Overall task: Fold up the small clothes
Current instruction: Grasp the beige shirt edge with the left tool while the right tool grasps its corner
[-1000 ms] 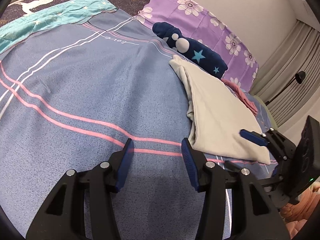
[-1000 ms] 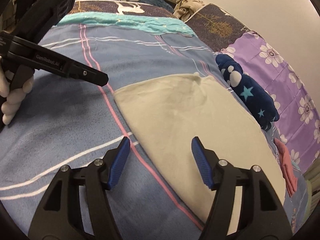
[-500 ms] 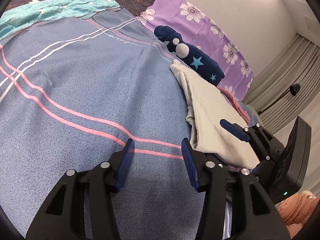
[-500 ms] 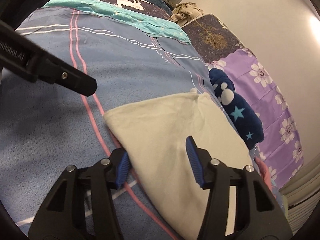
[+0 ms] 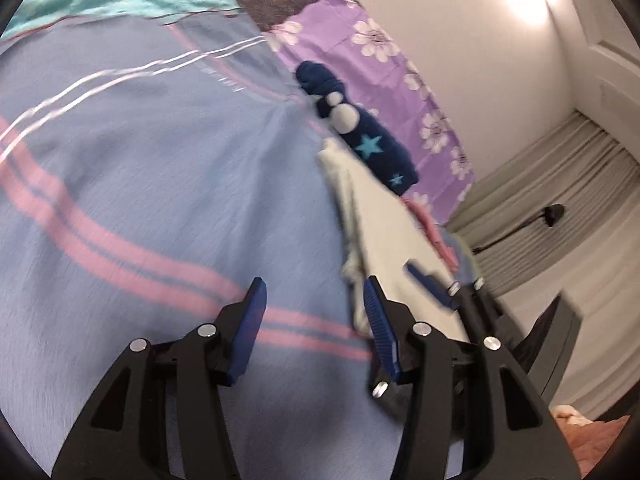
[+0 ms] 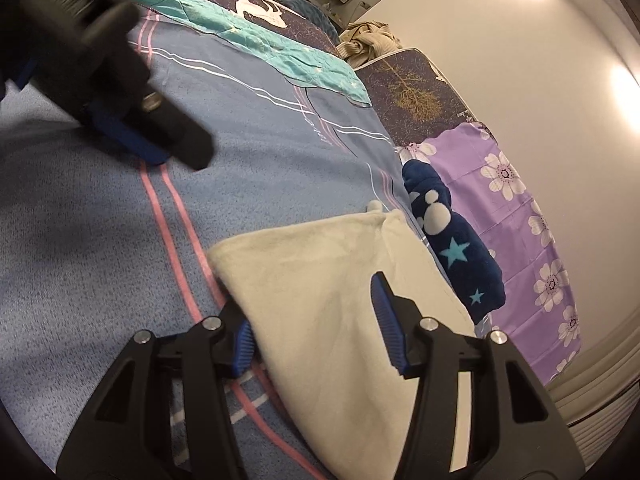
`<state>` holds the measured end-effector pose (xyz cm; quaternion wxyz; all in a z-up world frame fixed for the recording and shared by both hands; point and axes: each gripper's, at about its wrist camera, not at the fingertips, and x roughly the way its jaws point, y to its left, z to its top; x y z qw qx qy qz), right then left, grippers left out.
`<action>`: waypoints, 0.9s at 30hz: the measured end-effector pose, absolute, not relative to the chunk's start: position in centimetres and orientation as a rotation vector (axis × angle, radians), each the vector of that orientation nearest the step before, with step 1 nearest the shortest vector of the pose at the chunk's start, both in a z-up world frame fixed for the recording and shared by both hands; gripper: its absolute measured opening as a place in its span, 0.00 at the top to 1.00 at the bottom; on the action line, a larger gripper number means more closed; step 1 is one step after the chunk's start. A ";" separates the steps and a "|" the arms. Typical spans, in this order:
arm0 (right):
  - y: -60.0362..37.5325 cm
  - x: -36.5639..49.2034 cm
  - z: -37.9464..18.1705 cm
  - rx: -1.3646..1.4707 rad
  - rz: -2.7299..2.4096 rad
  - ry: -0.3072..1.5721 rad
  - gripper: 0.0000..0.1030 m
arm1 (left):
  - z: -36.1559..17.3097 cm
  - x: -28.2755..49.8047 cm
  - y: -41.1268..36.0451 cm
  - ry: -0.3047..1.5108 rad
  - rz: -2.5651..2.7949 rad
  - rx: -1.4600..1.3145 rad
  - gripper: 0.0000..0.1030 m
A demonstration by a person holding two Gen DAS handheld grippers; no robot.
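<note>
A cream cloth (image 6: 320, 264) lies flat on the blue striped bedsheet (image 6: 100, 260). My right gripper (image 6: 308, 296) straddles the cloth's near corner. Its left finger is tucked under the edge and its right finger (image 6: 384, 304) is above the fabric. The jaws are closing with the cloth between them, and a wide gap shows. In the left wrist view, which is blurred, the cream cloth (image 5: 380, 216) lies to the right of my left gripper (image 5: 314, 280). That gripper is open over bare sheet, its right finger close to the cloth's edge. The left gripper (image 6: 168, 148) also hovers at upper left in the right wrist view.
A navy garment with stars (image 6: 452, 240) lies just beyond the cloth, against a purple flowered cover (image 6: 520, 208). A pink item (image 5: 432, 232) peeks out beside the cloth. A teal blanket (image 6: 280, 52) crosses the far end of the bed. A wall and curtains (image 5: 560, 200) bound the right side.
The right gripper came down onto the cloth's corner, its jaws narrowed and its left finger slid under the edge. The left gripper swung right, closer to the cloth's edge.
</note>
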<state>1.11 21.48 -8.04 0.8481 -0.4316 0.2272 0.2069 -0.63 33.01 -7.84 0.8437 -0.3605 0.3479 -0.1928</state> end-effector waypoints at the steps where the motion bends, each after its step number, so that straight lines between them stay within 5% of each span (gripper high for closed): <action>1: 21.4 1.0 -7.9 -0.908 0.439 0.475 0.56 | -7.4 0.5 33.1 0.728 -0.438 -0.759 0.50; 13: 20.2 0.0 -7.7 -0.839 0.459 0.565 0.57 | -7.4 16.0 25.7 1.007 -0.540 -0.549 0.47; 22: 21.6 1.6 -8.2 -0.873 0.458 0.550 0.58 | -8.0 20.4 25.7 1.021 -0.589 -0.639 0.49; 27: 22.0 2.4 -8.5 -0.893 0.460 0.528 0.63 | -8.3 21.7 25.9 1.032 -0.556 -0.643 0.88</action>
